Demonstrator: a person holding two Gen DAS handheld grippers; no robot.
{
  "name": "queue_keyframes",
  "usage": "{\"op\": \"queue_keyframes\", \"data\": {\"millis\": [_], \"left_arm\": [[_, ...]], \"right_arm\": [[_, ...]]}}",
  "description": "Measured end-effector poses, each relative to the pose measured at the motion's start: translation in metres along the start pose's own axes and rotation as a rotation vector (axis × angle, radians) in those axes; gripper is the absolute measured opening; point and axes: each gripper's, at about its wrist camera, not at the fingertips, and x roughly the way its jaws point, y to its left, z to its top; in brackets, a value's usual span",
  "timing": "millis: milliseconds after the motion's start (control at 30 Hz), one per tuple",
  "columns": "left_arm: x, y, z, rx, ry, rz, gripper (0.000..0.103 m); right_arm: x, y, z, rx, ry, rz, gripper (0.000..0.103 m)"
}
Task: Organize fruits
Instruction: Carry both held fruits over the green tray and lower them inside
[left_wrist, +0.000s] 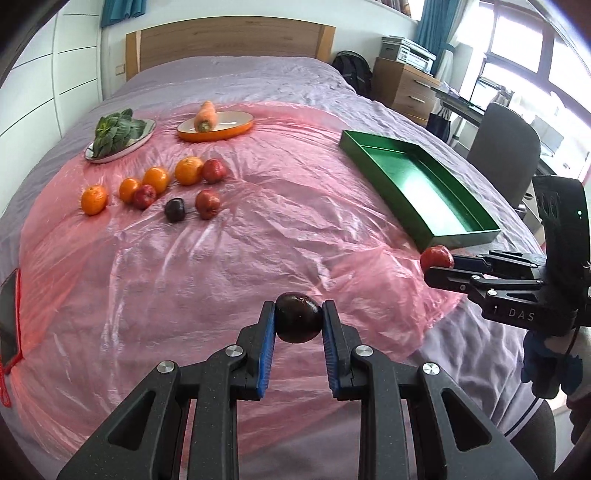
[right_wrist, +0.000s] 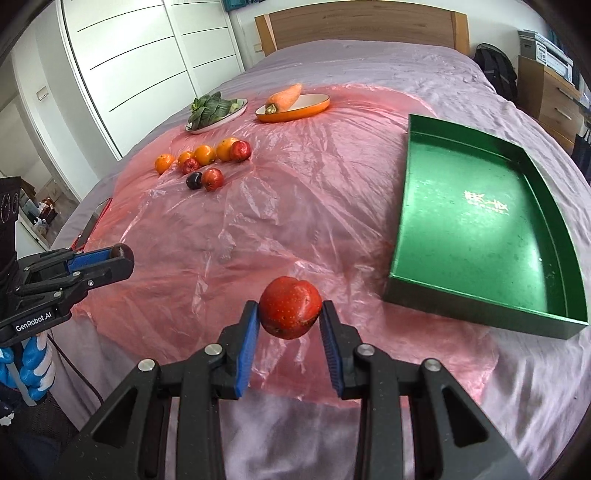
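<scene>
While both jaws grip fruit, green tray (right_wrist: 480, 229) lies beside loose fruit pile (right_wrist: 207, 162).

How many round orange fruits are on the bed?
4, all on the pink plastic sheet: far left, left-middle, middle, and right beside a red fruit. None looks hidden.

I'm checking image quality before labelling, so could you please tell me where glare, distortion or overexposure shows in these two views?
Left wrist view: the window at upper right is blown out white, the bed edges bow from the fisheye, and the plastic sheet glints. Right wrist view: the green tray floor carries a bright sheen that washes out its gold print, and the wardrobe lines curve; the held red fruit stays sharp.
</scene>
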Motion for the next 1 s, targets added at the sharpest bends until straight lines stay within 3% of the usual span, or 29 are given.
{"op": "queue_keyframes", "data": {"millis": [233,467,767,1000], "left_arm": [[0.008,-0.055,0.014,0.084,0.012,-0.06,0.021],[0.028,-0.104,0.052,0.143,-0.005,-0.076,0.021],[0.073,-0.147,0.107,0.219,-0.045,-0.04,0.021],[0.123,-0.161,0.133,0.263,-0.058,0.041,0.021]], "right_arm": [[-0.032,-0.038,-0.017,0.061,-0.031,-0.058,0.058],[-0.066,-0.089,-0.017,0.133,-0.101,-0.151,0.058],[-0.064,-0.142,0.007,0.199,-0.205,-0.219,0.058],[-0.04,-0.175,0.029,0.234,-0.273,-0.262,0.058]]}}
